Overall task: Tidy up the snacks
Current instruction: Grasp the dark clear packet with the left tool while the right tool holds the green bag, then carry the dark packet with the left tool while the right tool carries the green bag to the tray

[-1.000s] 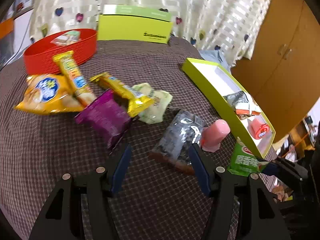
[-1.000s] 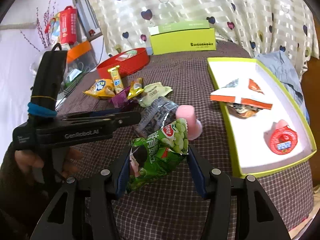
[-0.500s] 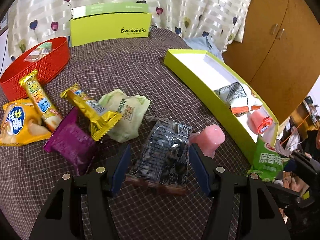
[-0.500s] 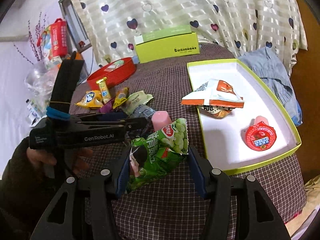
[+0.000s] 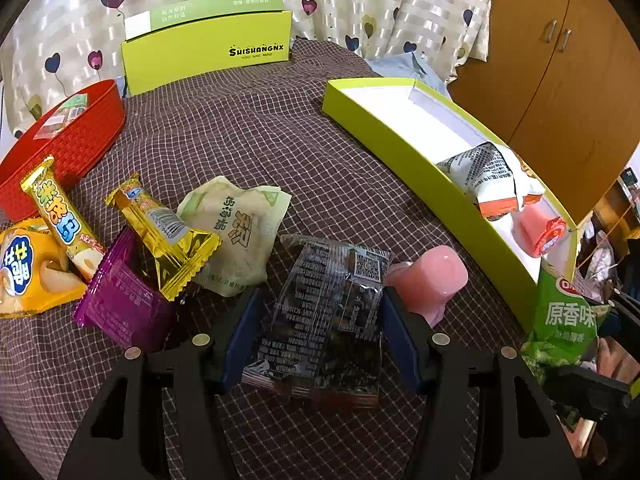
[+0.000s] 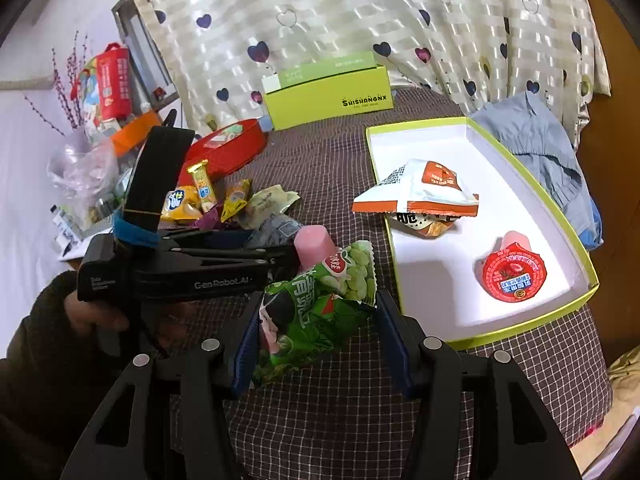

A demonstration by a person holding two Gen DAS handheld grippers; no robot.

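My right gripper (image 6: 316, 340) is shut on a green pea snack bag (image 6: 320, 312), held above the checked tablecloth left of the lime tray (image 6: 520, 326); the bag also shows in the left wrist view (image 5: 564, 320). The tray holds an orange-white packet (image 6: 420, 192) and a red-lidded jelly cup (image 6: 512, 272). My left gripper (image 5: 320, 340) is open, its fingers on either side of a dark clear-wrapped snack pack (image 5: 328, 308) lying on the cloth. A pink jelly cup (image 5: 432, 280) lies just right of it.
Loose snacks lie to the left: a pale green packet (image 5: 236, 232), a gold bar (image 5: 164, 236), a purple packet (image 5: 120, 304), a yellow bag (image 5: 24, 268). A red basket (image 5: 68, 140) and a lime box (image 5: 208, 48) stand at the back. Blue cloth (image 6: 540, 160) lies beyond the tray.
My left gripper has moved forward and right until its open fingers straddle the dark snack pack. My right gripper has lifted slightly and drawn back with the green bag.
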